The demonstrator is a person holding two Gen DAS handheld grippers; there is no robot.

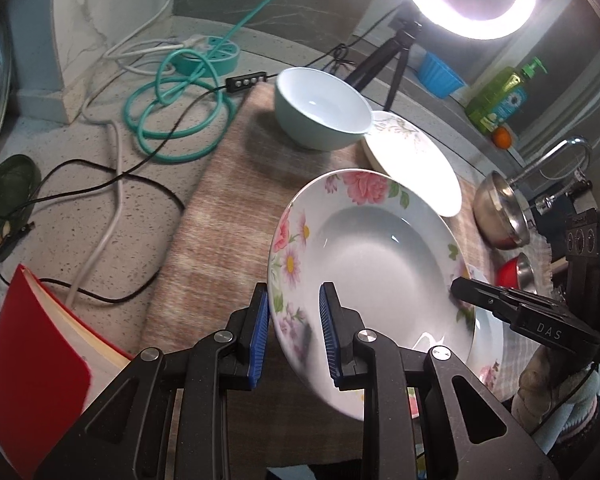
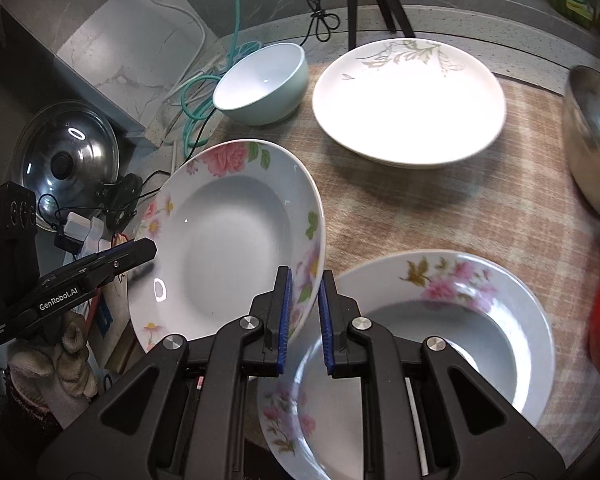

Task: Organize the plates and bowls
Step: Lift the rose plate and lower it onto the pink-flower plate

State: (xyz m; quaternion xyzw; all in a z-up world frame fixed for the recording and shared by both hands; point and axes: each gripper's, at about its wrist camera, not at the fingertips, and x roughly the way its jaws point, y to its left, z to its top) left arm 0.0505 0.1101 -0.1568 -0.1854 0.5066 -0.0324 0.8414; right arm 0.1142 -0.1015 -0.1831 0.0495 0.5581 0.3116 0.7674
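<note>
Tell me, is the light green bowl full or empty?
Empty: the light green bowl stands upright on the mat, and its white inside shows bare in both views.

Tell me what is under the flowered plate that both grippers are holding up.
Below the lifted plate, held by the left gripper and right gripper, a second flowered plate rests on the checked cloth. The lifted plate and grippers cover its near-left edge.

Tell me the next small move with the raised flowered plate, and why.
Probably lower the flowered plate onto the matching plate lying on the mat. The left gripper and right gripper each clamp its rim, holding it tilted above the mat.
</note>
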